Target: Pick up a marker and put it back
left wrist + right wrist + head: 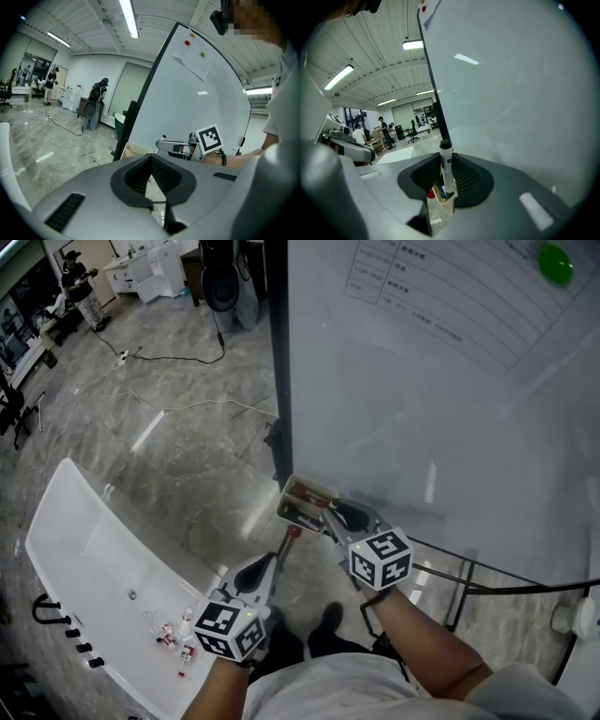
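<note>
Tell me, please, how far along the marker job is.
Done or not begun, I can't tell which: the marker stands upright in the holder. In hand: nothing; the right gripper's fingers stand apart around it. Left: if returned, just withdraw; otherwise grip, lift and replace.
</note>
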{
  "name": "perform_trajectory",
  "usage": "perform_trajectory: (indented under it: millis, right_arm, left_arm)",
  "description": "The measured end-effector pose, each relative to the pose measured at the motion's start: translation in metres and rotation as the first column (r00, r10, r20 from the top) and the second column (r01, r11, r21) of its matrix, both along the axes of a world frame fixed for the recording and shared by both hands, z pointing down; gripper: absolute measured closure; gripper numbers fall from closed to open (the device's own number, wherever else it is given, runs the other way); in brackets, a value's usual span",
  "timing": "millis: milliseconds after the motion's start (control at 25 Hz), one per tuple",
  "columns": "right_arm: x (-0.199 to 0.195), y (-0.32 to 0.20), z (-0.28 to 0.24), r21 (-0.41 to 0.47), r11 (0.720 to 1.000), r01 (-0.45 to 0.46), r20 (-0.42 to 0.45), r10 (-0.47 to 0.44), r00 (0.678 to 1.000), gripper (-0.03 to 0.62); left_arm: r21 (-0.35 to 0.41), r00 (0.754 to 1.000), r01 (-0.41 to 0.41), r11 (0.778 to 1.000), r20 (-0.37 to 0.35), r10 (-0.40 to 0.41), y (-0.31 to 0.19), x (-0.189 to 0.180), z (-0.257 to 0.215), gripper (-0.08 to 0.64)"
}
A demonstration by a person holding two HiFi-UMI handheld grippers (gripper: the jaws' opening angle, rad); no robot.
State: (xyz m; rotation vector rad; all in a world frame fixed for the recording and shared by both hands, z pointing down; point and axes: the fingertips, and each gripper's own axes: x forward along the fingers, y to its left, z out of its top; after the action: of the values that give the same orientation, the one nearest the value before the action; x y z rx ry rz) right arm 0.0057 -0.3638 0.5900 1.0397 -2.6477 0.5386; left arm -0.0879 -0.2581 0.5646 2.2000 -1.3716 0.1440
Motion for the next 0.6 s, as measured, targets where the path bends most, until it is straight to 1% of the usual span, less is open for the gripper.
perform_trajectory:
  millis: [160, 320, 480, 600]
  right_arm:
    - [0.003, 0.007, -0.045, 0.063, 0.998, -0.012, 0.031, 0.01, 0.999, 0.515]
    - [0.006, 0.019, -0.096, 0.112, 0.994, -0.011, 0.069, 0.003, 0.998, 0.515]
    - [0.01, 0.032, -0.141, 0.162, 0.987, -0.015, 0.09, 0.001, 0.996, 0.515]
    - [0.011, 0.039, -0.169, 0.196, 0.98, -0.021, 0.101, 0.001, 0.995, 0.515]
  left_arm:
    - [0.052, 0.999, -0.039, 0.998, 0.003, 0.039, -0.008, 0.0, -0.025, 0.558]
    - [0.116, 0.997, -0.079, 0.99, 0.009, 0.078, -0.017, 0.004, -0.057, 0.558]
    - [0.18, 0.993, -0.116, 0.977, 0.015, 0.116, -0.025, 0.012, -0.092, 0.558]
    - [0.233, 0.99, -0.142, 0.962, 0.02, 0.142, -0.034, 0.017, -0.12, 0.558]
